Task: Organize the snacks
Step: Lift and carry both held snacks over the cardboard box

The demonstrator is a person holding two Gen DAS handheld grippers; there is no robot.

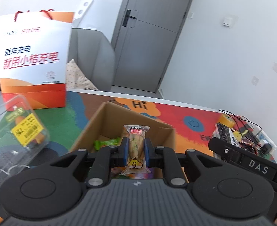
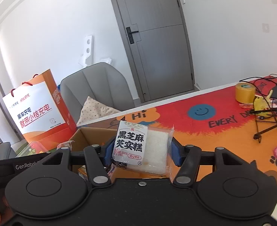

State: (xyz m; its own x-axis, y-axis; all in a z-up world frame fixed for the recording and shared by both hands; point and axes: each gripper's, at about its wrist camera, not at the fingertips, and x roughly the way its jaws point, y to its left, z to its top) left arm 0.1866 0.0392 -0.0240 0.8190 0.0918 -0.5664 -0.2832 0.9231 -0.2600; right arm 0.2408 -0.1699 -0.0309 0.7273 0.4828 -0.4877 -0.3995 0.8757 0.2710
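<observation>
My left gripper (image 1: 136, 151) is shut on a narrow clear snack packet (image 1: 136, 145) with a yellow cartoon face, held upright above an open cardboard box (image 1: 93, 124). A green wrapper (image 1: 105, 143) lies inside that box. My right gripper (image 2: 141, 151) is shut on a white sesame rice cake pack (image 2: 144, 148) with black lettering, its blue pads pressing both sides. The same cardboard box (image 2: 85, 134) shows just beyond and left of the right gripper. The right gripper's black body (image 1: 247, 162) appears at the right edge of the left wrist view.
An orange-and-white paper bag (image 1: 32, 60) stands at the table's far left. A clear plastic clamshell (image 1: 15, 137) with a yellow label sits left of the box. A tape roll (image 2: 245, 92), cables and electronics (image 2: 266, 109) crowd the right side. A grey chair (image 2: 98, 86) stands behind the table.
</observation>
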